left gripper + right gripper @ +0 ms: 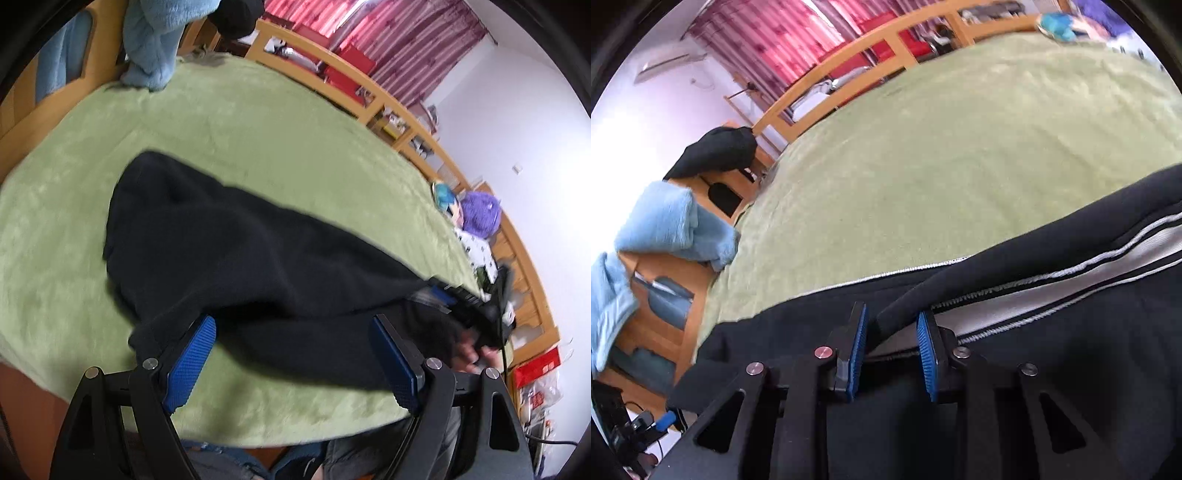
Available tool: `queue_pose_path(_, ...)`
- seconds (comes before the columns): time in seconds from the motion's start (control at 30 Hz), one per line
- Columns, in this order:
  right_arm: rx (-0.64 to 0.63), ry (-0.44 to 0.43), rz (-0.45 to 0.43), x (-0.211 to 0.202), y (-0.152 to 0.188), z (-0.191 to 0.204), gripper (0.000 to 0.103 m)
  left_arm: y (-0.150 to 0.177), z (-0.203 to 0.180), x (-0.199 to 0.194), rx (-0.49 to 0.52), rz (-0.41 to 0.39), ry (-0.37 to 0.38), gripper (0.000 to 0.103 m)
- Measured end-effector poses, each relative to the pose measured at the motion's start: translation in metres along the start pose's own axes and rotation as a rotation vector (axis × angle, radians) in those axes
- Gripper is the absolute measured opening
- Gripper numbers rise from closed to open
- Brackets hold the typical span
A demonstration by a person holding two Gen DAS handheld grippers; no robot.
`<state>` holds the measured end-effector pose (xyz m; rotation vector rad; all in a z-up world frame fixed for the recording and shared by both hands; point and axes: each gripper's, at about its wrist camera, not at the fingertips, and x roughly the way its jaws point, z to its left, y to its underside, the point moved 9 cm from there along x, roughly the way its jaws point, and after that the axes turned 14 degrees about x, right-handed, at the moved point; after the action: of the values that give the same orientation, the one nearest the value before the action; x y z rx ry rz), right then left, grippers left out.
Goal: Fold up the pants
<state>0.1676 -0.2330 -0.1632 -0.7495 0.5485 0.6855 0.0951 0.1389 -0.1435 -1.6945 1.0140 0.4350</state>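
Left gripper (291,354) showing black angular linkage arms, round silver screws and blue dimpled pads (190,363), right gripper (891,352) wearing the same black frame with blue ribbed pads (857,356), person wearing grey trousers (448,443)

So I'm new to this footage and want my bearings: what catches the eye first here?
The black pants sprawl across the green blanket that covers the bed. In the right wrist view a black fold of them with a white stripe beside it runs between the right gripper's narrowed blue pads. The left gripper hangs wide open over the cloth, and red curtains glow behind the wooden bed frame.
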Motion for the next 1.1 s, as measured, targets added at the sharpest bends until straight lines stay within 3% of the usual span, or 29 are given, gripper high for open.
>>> queue_pose_path(0.07, -0.027, 0.010, -0.021, -0.015, 0.003, -0.002, 0.032, 0.009, 0.004, 0.003, -0.015, -0.003, 0.002, 0.084)
queue_pose_path(0.2, -0.009, 0.031, -0.046, -0.053, 0.010, -0.027, 0.033, 0.015, 0.039, 0.004, -0.146, -0.069, -0.107, 0.083)
queue_pose_path(0.33, 0.018, 0.068, -0.050, -0.075, 0.017, -0.054, 0.034, 0.009, 0.065, 0.013, -0.305, -0.128, -0.071, 0.081)
queue_pose_path(0.4, 0.036, 0.099, -0.055, -0.086, 0.022, -0.070, 0.037, 0.002, 0.075, 0.016, -0.336, -0.162, -0.100, 0.068)
queue_pose_path(0.47, 0.060, 0.115, -0.053, -0.090, 0.026, -0.081, 0.037, -0.008, 0.081, 0.017, -0.355, -0.195, -0.111, 0.035)
queue_pose_path(0.53, 0.090, 0.129, -0.045, -0.094, 0.029, -0.095, 0.037, -0.025, 0.081, 0.014, -0.349, -0.234, -0.092, 0.012)
queue_pose_path(0.57, 0.099, 0.137, -0.043, -0.095, 0.031, -0.099, 0.037, -0.033, 0.082, 0.009, -0.336, -0.261, -0.086, 0.010)
queue_pose_path(0.67, 0.110, 0.167, -0.055, -0.101, 0.031, -0.113, 0.037, -0.075, 0.074, -0.008, -0.230, -0.337, -0.147, 0.010)
queue_pose_path(0.77, 0.123, 0.177, -0.071, -0.105, 0.025, -0.122, 0.037, -0.117, 0.070, -0.007, -0.187, -0.384, -0.155, 0.010)
queue_pose_path(0.9, 0.163, 0.176, -0.082, -0.106, 0.015, -0.131, 0.037, -0.146, 0.087, 0.025, -0.220, -0.338, -0.167, 0.010)
queue_pose_path(1.0, 0.158, 0.189, -0.088, -0.103, 0.011, -0.135, 0.037, -0.153, 0.105, 0.059, -0.239, -0.268, -0.219, 0.011)
queue_pose_path(1.03, 0.155, 0.195, -0.087, -0.102, 0.011, -0.135, 0.037, -0.154, 0.108, 0.072, -0.229, -0.227, -0.239, 0.021)
queue_pose_path(1.07, 0.151, 0.205, -0.083, -0.099, 0.011, -0.136, 0.037, -0.153, 0.109, 0.084, -0.214, -0.172, -0.259, 0.048)
queue_pose_path(1.1, 0.146, 0.218, -0.074, -0.095, 0.011, -0.137, 0.037, -0.153, 0.107, 0.089, -0.208, -0.146, -0.267, 0.063)
